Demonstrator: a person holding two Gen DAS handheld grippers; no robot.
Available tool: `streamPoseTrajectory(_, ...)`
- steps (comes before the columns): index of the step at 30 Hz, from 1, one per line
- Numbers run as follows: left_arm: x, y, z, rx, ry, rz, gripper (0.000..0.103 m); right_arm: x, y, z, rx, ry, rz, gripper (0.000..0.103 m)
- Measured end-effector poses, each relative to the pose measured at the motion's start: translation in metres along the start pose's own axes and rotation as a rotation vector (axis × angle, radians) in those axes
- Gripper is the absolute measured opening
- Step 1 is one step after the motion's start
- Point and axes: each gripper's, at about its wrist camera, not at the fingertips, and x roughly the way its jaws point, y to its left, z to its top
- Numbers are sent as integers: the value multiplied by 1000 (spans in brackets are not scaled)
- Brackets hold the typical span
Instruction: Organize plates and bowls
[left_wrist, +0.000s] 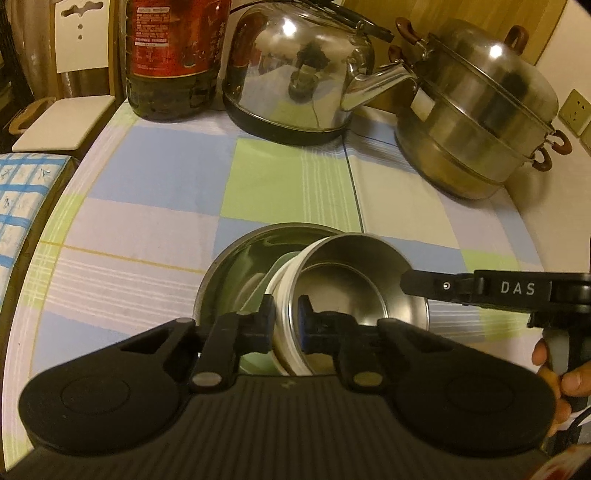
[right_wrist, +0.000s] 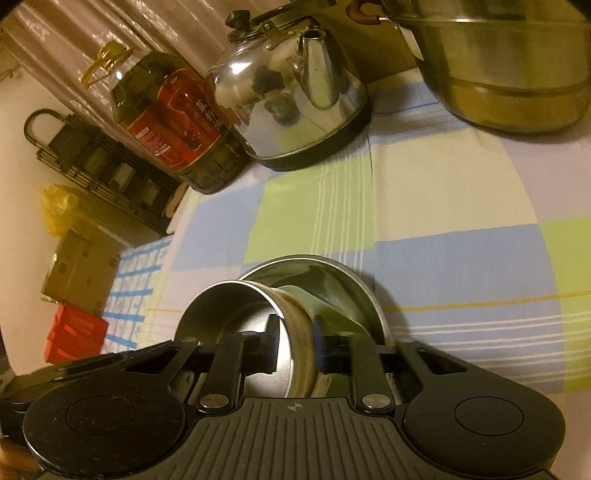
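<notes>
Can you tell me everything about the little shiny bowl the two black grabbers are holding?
The small steel bowl is round, with a matte silver inside and a pale outer wall. It is tilted, leaning inside the bigger steel bowl above a pale green dish. The left gripper and right gripper each pinch its rim.

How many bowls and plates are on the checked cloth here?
3 visible: a wide steel bowl on the cloth, a pale green dish lying inside it, and a smaller steel bowl tilted on top, its rim pinched on opposite sides by both tools. Others could be hidden underneath.
</notes>
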Motion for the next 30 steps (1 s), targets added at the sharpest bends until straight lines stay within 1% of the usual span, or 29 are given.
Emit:
streamPoseTrajectory(6,2,11,5,-74,29,-40,9,1,0,3,39,9,-11,15)
streamPoseTrajectory(14,4,12,11,-93,54,-41,9,4,6,16,127,68,-78,15)
streamPoseTrajectory(20,3,11,11,-74,49,-44,9,5,4,15,139,68,-89,15)
streamPoseTrajectory(26,3,7,9,-32,42,-26,9,5,11,14,98,59,-108,15)
streamPoseTrajectory(30,2,7,8,-19,29,-12,14,4,15,10,74,48,-118,15)
